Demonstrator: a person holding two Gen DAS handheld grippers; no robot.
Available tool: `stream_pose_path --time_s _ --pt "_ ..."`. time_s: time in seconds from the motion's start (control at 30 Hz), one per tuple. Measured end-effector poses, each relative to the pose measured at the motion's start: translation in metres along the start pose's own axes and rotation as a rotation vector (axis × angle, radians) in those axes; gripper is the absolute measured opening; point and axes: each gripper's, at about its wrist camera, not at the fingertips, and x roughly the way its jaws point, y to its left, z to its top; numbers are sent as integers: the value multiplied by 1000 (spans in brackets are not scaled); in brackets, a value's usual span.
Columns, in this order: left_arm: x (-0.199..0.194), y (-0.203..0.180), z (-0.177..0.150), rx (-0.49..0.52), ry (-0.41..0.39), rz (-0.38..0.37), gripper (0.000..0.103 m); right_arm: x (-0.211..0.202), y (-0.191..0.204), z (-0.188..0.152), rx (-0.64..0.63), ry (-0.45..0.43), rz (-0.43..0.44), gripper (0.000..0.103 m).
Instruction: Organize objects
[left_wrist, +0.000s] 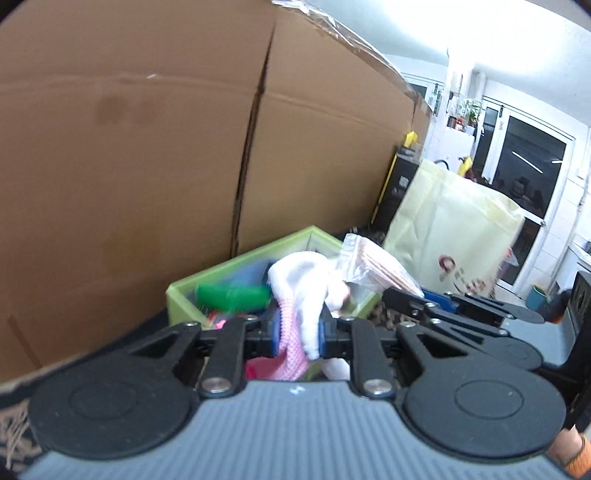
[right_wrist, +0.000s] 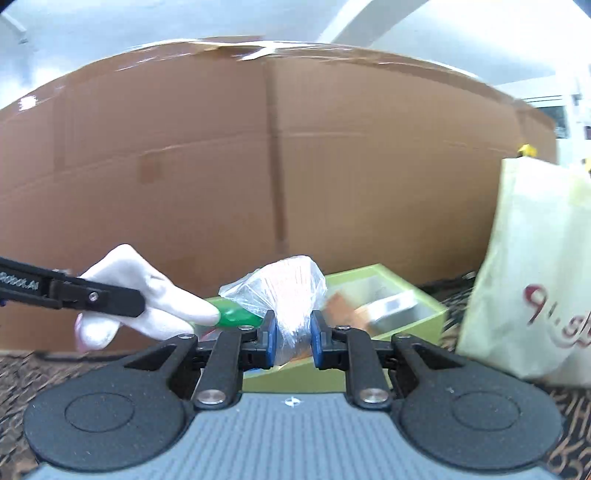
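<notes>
Left wrist view: the left tongs (left_wrist: 296, 338) pinch a white and pink cloth (left_wrist: 303, 291) between their blue pads; the cloth bunches up above the pads and hangs down below them. Just behind it stands a green box (left_wrist: 236, 264), open at the top, with a green item (left_wrist: 232, 296) lying inside among other things too blurred to tell. At the right, the right tongs (left_wrist: 406, 295) reach in from the side, holding a clear bag (left_wrist: 369, 264) with something orange-pink in it, above the box's right end. A big cardboard box (left_wrist: 147, 147) fills the background, and a pale yellow tote (left_wrist: 450, 225) stands to the right of the green box.

Right wrist view: the right tongs (right_wrist: 292, 341) are pressed in on the clear bag (right_wrist: 284, 295), whose crumpled plastic rises above the blue pads. The green box (right_wrist: 413, 291) sits just beyond, with a silvery tray (right_wrist: 395, 308) in its right part. At the left, the left tongs (right_wrist: 122, 295) come in from the side, clamped on the white cloth (right_wrist: 147, 291), which lies in front of the green item (right_wrist: 236, 316). The cardboard box (right_wrist: 258, 166) stands behind, the tote (right_wrist: 535, 277) at the right. A dark patterned surface (right_wrist: 22, 373) lies underneath.
</notes>
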Motion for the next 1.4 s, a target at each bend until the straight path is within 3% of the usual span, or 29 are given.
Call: stream_pose_path --time_s 0.2,0.27,0.33,0.37,0.4,0.43,0.53,0.6,0.7,0.8,0.9,1.03,1.17,1.4 --pt "55 -14 22 -2 -16 43 19 54 -23 13 0 -7 -70 21" --pt "69 -15 21 18 -14 70 27 70 -27 11 -17 -5 -99 22" --pt "79 -11 14 12 -8 97 61 89 -31 4 -33 56 -97 34" --pt "79 -7 7 -5 -20 111 68 96 -33 0 -42 86 -94 38" --pt "78 -3 1 -16 -31 118 80 99 -33 -7 -63 104 -98 49" --pt "75 1 -5 -25 -35 123 86 99 -33 -12 -85 104 -106 62" --pt "70 11 -19 -43 -33 122 87 87 -33 -25 -122 55 -159 82" --pt "69 17 -25 -55 -21 124 87 80 -34 -30 -115 44 -185 86" --pt "62 19 -30 -69 -16 129 92 74 -42 -28 -73 66 -173 86" --pt "49 18 -31 -93 -32 155 103 57 -42 -22 -36 74 -168 86" --pt "25 17 -35 -100 -42 173 103 39 -34 -13 -38 67 -182 90" --pt "-3 7 -51 -108 2 225 103 2 -28 -8 -40 76 -163 99" --pt "-18 -12 -79 -94 52 289 103 -25 -18 -16 -62 122 -114 100" --pt "-27 -34 -118 -118 118 303 103 -51 -4 -46 -95 168 -118 100"
